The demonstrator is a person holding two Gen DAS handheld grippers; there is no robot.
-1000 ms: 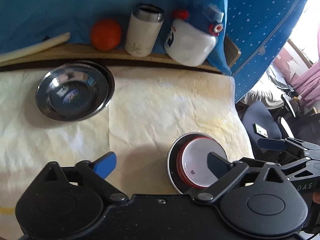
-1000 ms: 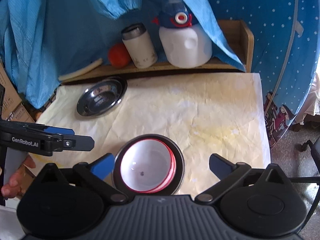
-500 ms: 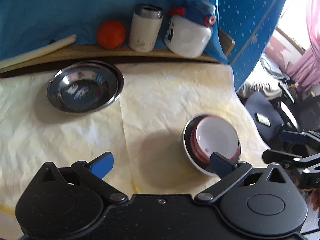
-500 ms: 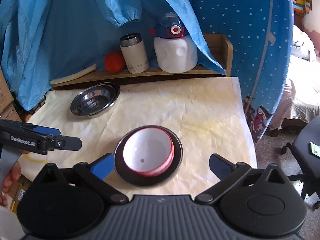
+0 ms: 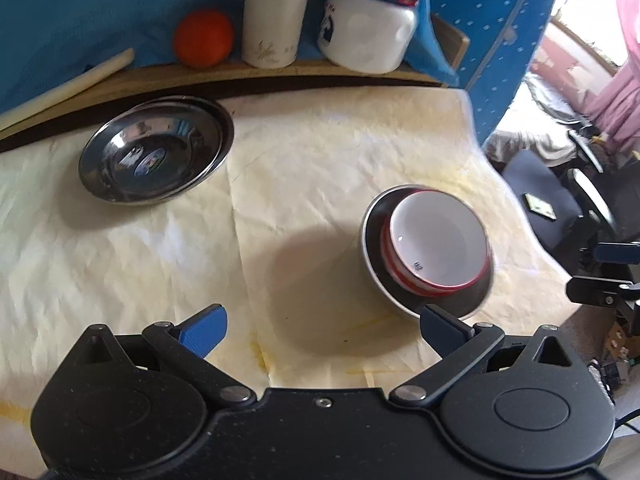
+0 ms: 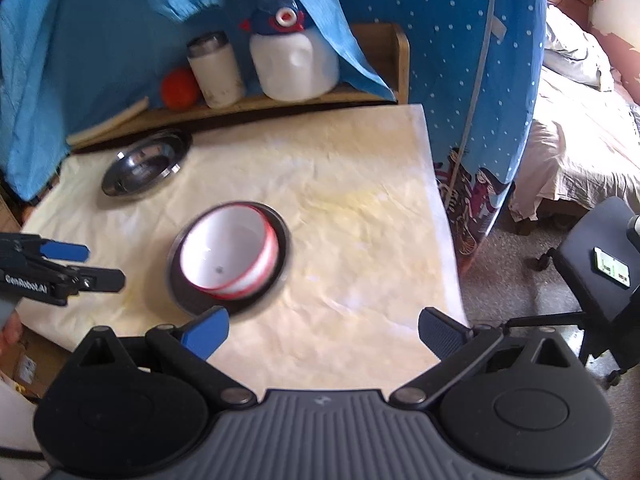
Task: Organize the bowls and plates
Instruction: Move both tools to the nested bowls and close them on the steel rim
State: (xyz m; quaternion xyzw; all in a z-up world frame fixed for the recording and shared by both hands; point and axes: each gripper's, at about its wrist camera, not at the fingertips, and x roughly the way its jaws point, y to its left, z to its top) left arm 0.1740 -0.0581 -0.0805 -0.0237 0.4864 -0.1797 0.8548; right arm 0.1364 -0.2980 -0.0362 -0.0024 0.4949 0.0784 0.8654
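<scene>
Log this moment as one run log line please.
left gripper: open, empty | right gripper: open, empty | red-rimmed white bowl: nested in steel plate | steel plates: stacked near shelf

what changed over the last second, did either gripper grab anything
No grab. Both grippers pulled back from the red-rimmed white bowl, which sits in the metal plate: the left gripper and right gripper stayed open and empty, and the stack now lies farther ahead of both. The stacked steel plates near the shelf, the orange, the tumbler and the jug kept their places.
</scene>
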